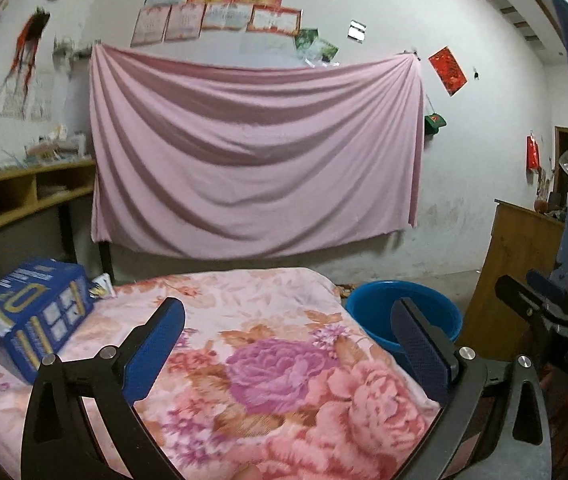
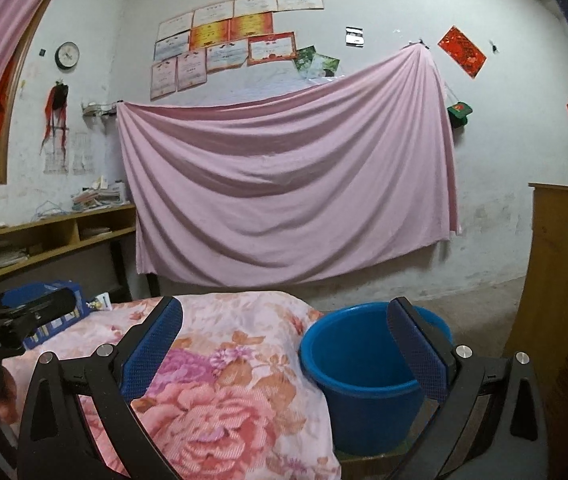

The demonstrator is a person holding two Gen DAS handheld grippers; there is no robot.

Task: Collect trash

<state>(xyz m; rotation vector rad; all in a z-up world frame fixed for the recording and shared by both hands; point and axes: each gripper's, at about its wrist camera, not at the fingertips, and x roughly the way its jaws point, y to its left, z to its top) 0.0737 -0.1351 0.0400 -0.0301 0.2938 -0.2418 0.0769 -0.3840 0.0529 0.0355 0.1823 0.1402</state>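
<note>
Two grippers, both spread wide with nothing between the pads. Left gripper [image 1: 287,344] hovers over the floral blanket [image 1: 284,380]; one blue carton [image 1: 32,316] lies on the blanket left of its left finger, one small wrapper [image 1: 102,286] just behind the carton. Right gripper [image 2: 284,344]: one blue bucket [image 2: 359,372] sits behind its right finger, beside the blanket edge.

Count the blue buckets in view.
1. The blue bucket stands on the floor just right of the flowered blanket, in front of the pink sheet on the wall. More could be hidden behind the bed.
</note>
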